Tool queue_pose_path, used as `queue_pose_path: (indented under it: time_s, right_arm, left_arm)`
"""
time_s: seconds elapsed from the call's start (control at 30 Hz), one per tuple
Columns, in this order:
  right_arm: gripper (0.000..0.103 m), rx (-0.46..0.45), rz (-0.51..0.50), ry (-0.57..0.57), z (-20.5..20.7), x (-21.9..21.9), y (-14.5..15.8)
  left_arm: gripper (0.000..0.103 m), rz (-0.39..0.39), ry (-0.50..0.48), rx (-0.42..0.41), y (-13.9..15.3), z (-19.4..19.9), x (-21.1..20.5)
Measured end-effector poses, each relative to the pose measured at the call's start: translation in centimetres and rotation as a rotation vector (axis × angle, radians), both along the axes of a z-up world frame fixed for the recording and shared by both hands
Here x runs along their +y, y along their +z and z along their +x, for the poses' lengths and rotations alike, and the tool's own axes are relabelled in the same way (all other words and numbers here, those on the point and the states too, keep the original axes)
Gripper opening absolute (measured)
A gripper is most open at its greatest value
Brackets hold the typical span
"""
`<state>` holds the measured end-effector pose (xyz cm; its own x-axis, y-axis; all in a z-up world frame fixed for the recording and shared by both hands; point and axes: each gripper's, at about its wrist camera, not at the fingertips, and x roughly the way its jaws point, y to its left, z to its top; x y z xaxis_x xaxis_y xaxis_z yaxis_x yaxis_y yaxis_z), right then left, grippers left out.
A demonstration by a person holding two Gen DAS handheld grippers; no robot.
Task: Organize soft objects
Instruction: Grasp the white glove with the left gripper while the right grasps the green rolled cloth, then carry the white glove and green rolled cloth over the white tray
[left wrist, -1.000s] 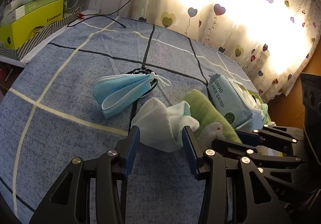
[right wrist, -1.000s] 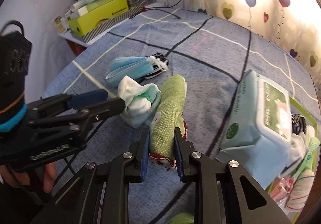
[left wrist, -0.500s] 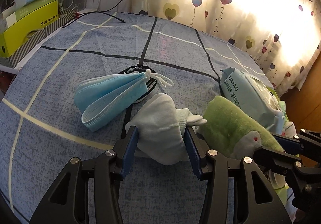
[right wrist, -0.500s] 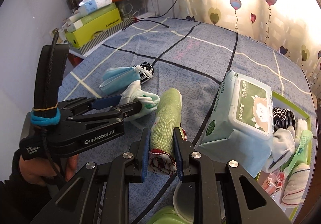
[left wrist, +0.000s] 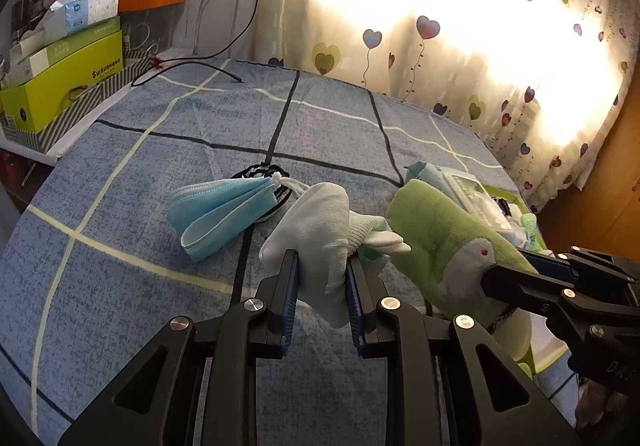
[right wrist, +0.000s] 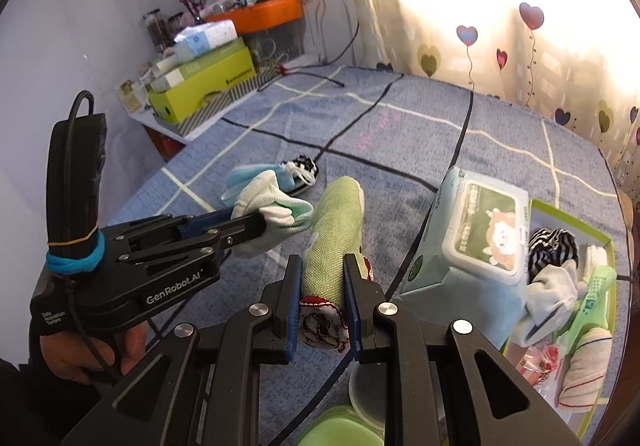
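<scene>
Left gripper [left wrist: 322, 266]: jaws just closed, pinching white sock [left wrist: 320, 222] (was loose between them).
Right gripper [right wrist: 322, 278]: clamped on green sock [right wrist: 334, 222], as before.
Both socks: off the bedspread [left wrist: 160, 166] now.

Blue checked bed cover [left wrist: 168, 150] carrying: blue face mask [left wrist: 224, 210], striped sock [right wrist: 302, 170], wipes pack [right wrist: 476, 246], green tray [right wrist: 568, 214], black cable [left wrist: 188, 66].

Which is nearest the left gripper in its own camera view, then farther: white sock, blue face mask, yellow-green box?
1. white sock, pinched between the left gripper fingers.
2. blue face mask, just beyond, to the left.
3. yellow-green box, far left, off the bed.
</scene>
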<state>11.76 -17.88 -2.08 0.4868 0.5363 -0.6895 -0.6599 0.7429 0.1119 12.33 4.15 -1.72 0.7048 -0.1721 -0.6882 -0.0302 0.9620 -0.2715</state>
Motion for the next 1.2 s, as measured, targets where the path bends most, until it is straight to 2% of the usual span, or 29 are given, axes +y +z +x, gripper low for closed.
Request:
queue_pose_path:
  time_s: [0.23,0.43,0.8,1.2]
  right_arm:
    - [0.018,-0.060,0.049,-0.032,-1.9,-2.7,2.4]
    - [0.018,-0.097,0.071,-0.089,-3.9,-6.4,3.7]
    - [0.018,-0.128,0.096,-0.239,-6.0,-14.0,4.4]
    - [0.018,-0.137,0.117,-0.334,-7.1,-19.0,4.3]
  left_arm:
    - [0.023,0.010,-0.043,-0.064,3.1,-1.7,-2.1]
    - [0.023,0.007,-0.104,-0.093,4.6,-2.6,-5.0]
    - [0.023,0.018,-0.240,-0.123,6.3,-3.3,-11.5]
    - [0.023,0.034,-0.340,-0.122,6.7,-3.7,-16.7]
